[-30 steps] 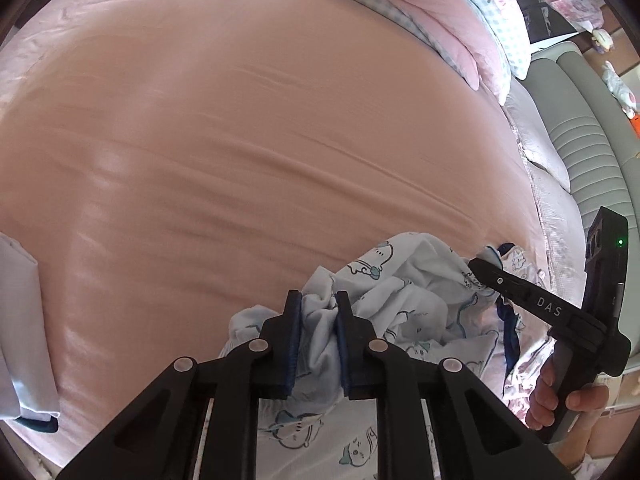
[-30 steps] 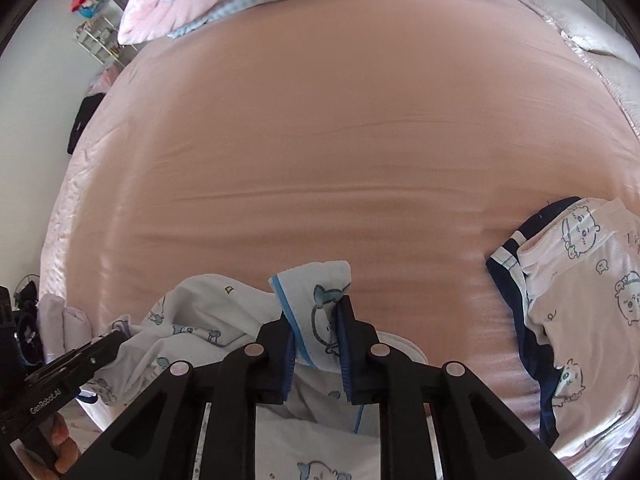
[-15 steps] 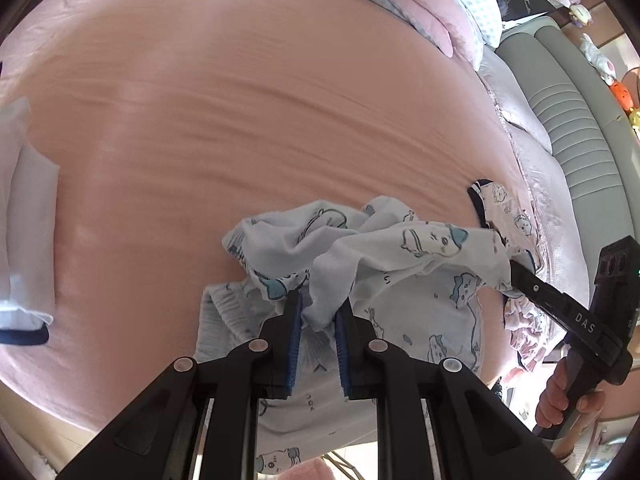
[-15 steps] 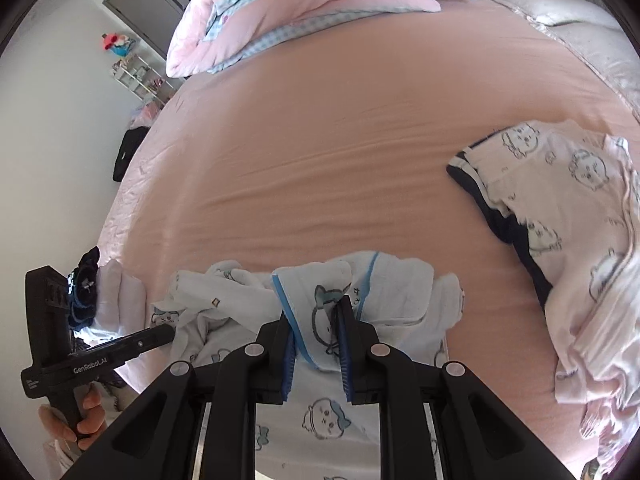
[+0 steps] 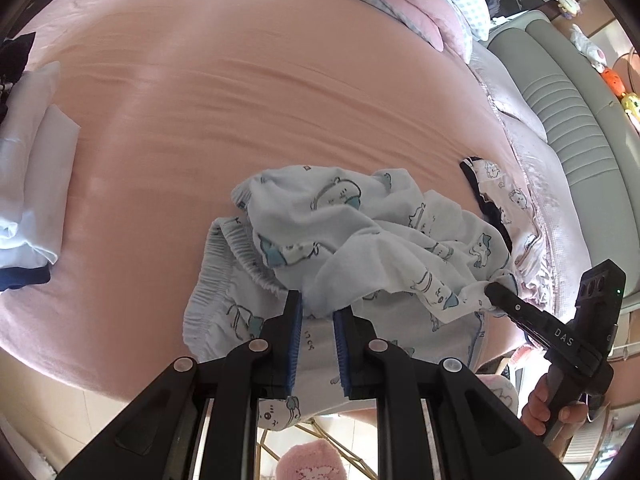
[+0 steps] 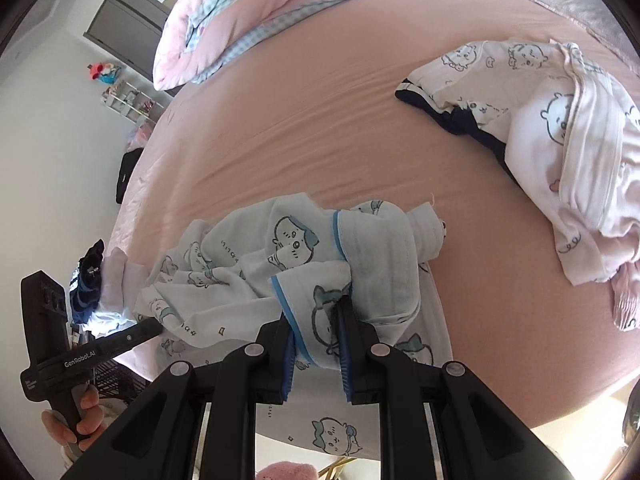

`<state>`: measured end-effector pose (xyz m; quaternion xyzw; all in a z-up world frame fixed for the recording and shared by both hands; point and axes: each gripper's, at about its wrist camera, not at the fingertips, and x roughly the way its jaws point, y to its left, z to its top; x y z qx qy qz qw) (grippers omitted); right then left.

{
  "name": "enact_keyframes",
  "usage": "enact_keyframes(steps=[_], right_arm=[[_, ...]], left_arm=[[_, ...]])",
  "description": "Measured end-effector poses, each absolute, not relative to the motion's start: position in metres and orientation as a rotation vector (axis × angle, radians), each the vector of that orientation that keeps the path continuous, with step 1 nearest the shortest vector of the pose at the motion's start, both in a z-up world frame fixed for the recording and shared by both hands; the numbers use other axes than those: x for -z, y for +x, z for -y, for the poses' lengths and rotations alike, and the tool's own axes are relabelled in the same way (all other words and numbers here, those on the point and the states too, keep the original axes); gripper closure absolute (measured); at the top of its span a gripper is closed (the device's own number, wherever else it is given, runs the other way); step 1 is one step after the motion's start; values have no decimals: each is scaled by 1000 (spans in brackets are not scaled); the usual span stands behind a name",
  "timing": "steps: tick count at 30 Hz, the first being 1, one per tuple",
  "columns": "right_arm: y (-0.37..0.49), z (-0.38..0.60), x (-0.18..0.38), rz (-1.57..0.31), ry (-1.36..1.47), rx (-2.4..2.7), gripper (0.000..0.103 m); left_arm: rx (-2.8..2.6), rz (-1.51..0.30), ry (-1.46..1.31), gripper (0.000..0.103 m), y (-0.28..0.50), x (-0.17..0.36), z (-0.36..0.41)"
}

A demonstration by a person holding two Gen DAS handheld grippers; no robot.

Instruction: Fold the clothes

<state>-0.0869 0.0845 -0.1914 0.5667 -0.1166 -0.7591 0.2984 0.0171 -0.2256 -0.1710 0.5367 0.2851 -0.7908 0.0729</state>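
A pale blue garment with cartoon prints (image 5: 352, 240) lies bunched near the front edge of the pink bed (image 5: 260, 92). My left gripper (image 5: 316, 308) is shut on a fold of it. My right gripper (image 6: 316, 316) is shut on its blue-trimmed edge (image 6: 304, 296). Each gripper shows in the other's view, the right one (image 5: 496, 292) at the garment's right end, the left one (image 6: 154, 326) at its left end. The garment (image 6: 280, 264) stretches between them and part hangs over the bed edge.
A pink cartoon-print garment with dark trim (image 6: 560, 120) lies crumpled at the right of the bed. Folded white clothes (image 5: 36, 168) sit at the left edge. A pink quilt (image 6: 256, 12) is heaped at the far end. A grey sofa (image 5: 568, 112) stands beyond the bed.
Both grippers have pulled back and up with the blue garment, dragging it toward the bed's front edge. More of the bed and the pink garment have come into view.
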Motion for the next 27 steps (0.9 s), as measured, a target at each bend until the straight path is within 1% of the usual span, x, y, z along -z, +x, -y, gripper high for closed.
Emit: enact_keyframes(steps=[3, 7, 10, 13, 15, 16, 17, 19, 21, 22, 23, 24, 25, 27], right_arm=[[-83, -87, 201, 369, 1498, 2018, 87], [-79, -94, 219, 500, 1499, 2003, 87], [-73, -110, 230, 616, 1479, 2006, 87], [-69, -119, 225, 684, 1402, 2039, 86], [-65, -108, 222, 580, 1411, 2082, 86], [-63, -102, 221, 527, 1414, 2102, 86], [-61, -96, 219, 473, 1417, 2121, 86], [-56, -83, 216, 364, 1411, 2148, 84], [-51, -69, 214, 260, 1384, 2162, 72], [-48, -63, 213, 209, 1369, 2167, 70], [-48, -59, 213, 188, 1369, 2163, 65], [-47, -56, 213, 167, 1368, 2159, 63], [-47, -55, 213, 163, 1370, 2162, 63], [-46, -56, 212, 175, 1367, 2174, 63]], left_arm=[[2346, -822, 1640, 89, 23, 180, 223], [2307, -905, 1634, 89, 45, 187, 232], [2363, -952, 1520, 89, 55, 178, 237], [2387, -927, 1446, 88, 58, 167, 241], [2399, -901, 1429, 86, 56, 164, 244], [2385, -882, 1442, 79, 55, 166, 247], [2369, -862, 1464, 63, 53, 168, 248], [2352, -838, 1489, 41, 48, 175, 250], [2368, -866, 1465, 41, 44, 181, 250], [2376, -880, 1462, 41, 43, 183, 251], [2384, -894, 1461, 41, 42, 185, 251], [2398, -871, 1462, 41, 42, 186, 251], [2414, -838, 1463, 41, 43, 186, 249], [2458, -690, 1458, 41, 40, 183, 242]])
